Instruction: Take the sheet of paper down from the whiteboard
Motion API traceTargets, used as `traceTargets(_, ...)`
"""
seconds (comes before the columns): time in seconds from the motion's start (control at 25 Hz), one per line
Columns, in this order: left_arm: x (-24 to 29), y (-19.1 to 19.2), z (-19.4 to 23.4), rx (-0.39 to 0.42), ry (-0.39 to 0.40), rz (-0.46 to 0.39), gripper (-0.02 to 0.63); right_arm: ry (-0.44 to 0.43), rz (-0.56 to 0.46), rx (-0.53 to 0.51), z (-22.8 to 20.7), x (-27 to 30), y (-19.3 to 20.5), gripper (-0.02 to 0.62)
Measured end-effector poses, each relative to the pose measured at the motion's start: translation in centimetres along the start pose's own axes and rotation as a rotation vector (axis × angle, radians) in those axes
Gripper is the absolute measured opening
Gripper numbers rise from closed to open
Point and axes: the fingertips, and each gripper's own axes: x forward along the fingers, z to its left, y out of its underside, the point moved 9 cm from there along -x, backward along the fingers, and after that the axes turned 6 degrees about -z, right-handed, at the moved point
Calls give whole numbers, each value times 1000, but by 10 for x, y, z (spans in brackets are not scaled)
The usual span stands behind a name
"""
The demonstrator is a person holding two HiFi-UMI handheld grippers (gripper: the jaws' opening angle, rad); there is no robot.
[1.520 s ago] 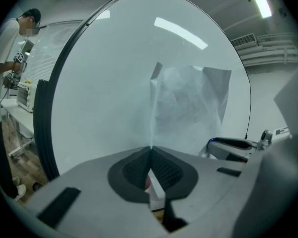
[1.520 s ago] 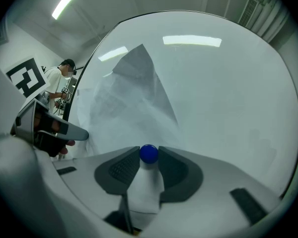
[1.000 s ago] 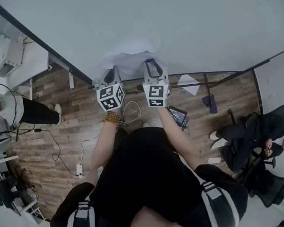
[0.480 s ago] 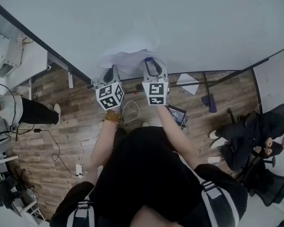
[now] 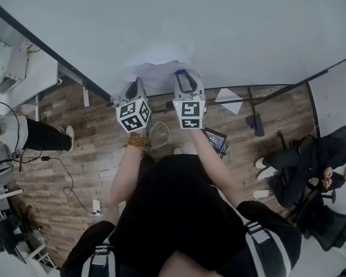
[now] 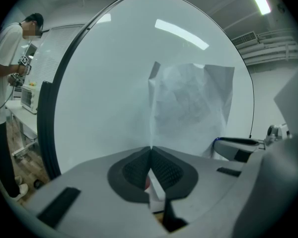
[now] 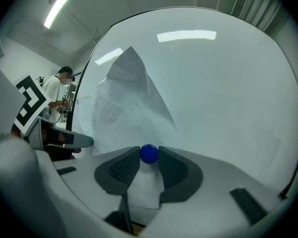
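Sheet of paper (image 6: 193, 108) is up against the whiteboard (image 5: 190, 22), crumpled and bulging off the surface, with its left edge pulled forward. Your left gripper (image 6: 150, 150) is clamped on that edge: the pads are together with the paper pinched between them, and the edge runs straight up out of the tips. Your right gripper (image 7: 149, 156) is closed on the blue magnet (image 7: 149, 152), a small ball at the jaw tips with a pad against each side and the sheet right behind it. In the head view your two grippers sit side by side along the sheet's lower edge, the left one at its left end and the right one near its right end, with the marker cubes facing you. In the right gripper view the top of the sheet folds into a peak, and your left gripper shows just beside the sheet's far edge. Below you is wood floor (image 5: 75, 149). One person is seated (image 5: 311, 166) off to the right, and another is standing (image 6: 5, 83) past the board's left frame.
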Motion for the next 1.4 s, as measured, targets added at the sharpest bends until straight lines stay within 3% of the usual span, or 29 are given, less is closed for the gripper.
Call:
traceTargets(0.84,0,-2,2,1,11,14,9,-34,-35,-9,7,-23,-14,114)
traceTargets(1.4,-11,3,-4,30,89,78,9,-62,-81,-44,13,-38,-28,114)
